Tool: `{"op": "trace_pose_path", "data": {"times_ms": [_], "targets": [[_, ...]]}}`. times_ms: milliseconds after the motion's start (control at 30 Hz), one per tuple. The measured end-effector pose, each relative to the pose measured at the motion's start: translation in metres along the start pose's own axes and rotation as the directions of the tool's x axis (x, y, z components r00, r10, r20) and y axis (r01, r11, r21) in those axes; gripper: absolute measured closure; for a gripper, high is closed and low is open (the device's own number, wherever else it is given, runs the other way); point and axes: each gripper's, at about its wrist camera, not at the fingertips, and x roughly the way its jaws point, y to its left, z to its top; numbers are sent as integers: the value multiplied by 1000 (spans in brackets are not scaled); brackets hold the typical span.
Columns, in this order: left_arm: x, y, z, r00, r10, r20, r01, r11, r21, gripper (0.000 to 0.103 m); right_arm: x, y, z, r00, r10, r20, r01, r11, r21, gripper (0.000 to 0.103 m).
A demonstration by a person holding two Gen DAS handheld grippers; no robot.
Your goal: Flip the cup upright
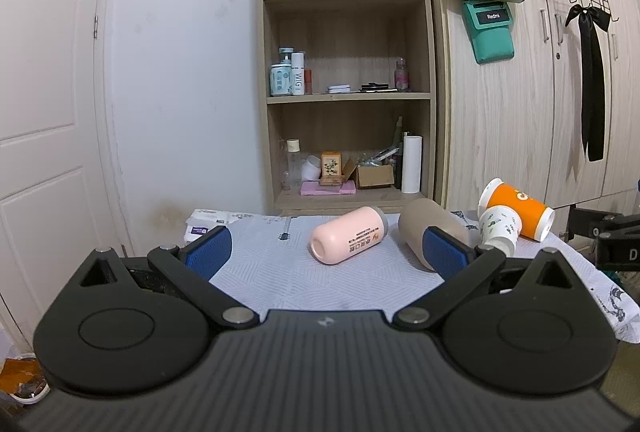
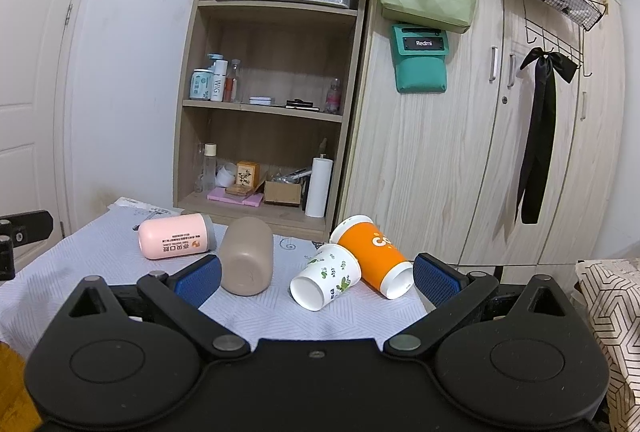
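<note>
**Four cups down, none yet gripped**

Four cups are seen lying on their sides on the desk (image 2: 100, 256), which is covered with a pale patterned cloth. Toward the far left corner the pink cup (image 2: 174, 236) is laid crosswise. Just beside it the taupe cup (image 2: 246, 256) is laid with its closed base turned toward the right camera. Toward the far right edge the white leaf-print paper cup (image 2: 324, 280) and the orange paper cup (image 2: 374, 258) are found touching, both mouths turned toward the near edge.

The left tongs (image 1: 326, 250) are held wide apart, nothing between the blue pads, short of the pink cup. The right tongs (image 2: 316, 278) are likewise spread and empty; the two paper cups are framed between the pads, though contact is not seen.

Handling, judged: the paper cups are taken to be very light and thin-walled, easily crushed or skidded on the cloth; a gentle hold across the mid-body is advised, not at the rim. The pink and taupe cups are judged stiffer and smoother, likely to roll; a hold across the barrel near the middle is preferred.
</note>
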Motion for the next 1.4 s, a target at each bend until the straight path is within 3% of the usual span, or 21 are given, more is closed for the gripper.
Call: {"op": "trace_pose_path", "data": {"times_ms": [367, 567, 767, 867, 967, 1067, 1267, 1400], "targets": [[3, -3, -3, 1000, -7, -18, 7, 1000, 12, 0, 3, 2, -4, 1000, -1, -20, 0, 1000, -17, 0], [10, -5, -4, 998, -44, -47, 45, 999, 24, 0, 9, 2, -6, 999, 2, -36, -3, 1000, -21, 0], [39, -7, 21, 986, -130, -102, 145, 976, 161, 0, 25, -2, -5, 989, 121, -87, -119, 992, 30, 0], [65, -7, 33, 966, -205, -158, 236, 949, 208, 0, 44, -6, -6, 975, 180, -128, -174, 983, 56, 0], [103, -6, 37, 922, -281, -267, 339, 918, 205, 0, 65, -9, -7, 958, 249, -145, -243, 968, 60, 0], [142, -11, 32, 889, -285, -357, 379, 897, 227, 0, 82, -6, -11, 939, 320, -128, -318, 947, 39, 0], [221, 2, 32, 828, -356, -434, 464, 868, 174, 2, 119, -1, -15, 921, 354, -162, -347, 935, 72, 0], [261, 9, 34, 788, -402, -466, 534, 824, 190, 7, 132, 6, -14, 912, 366, -187, -360, 931, 66, 0]]}}
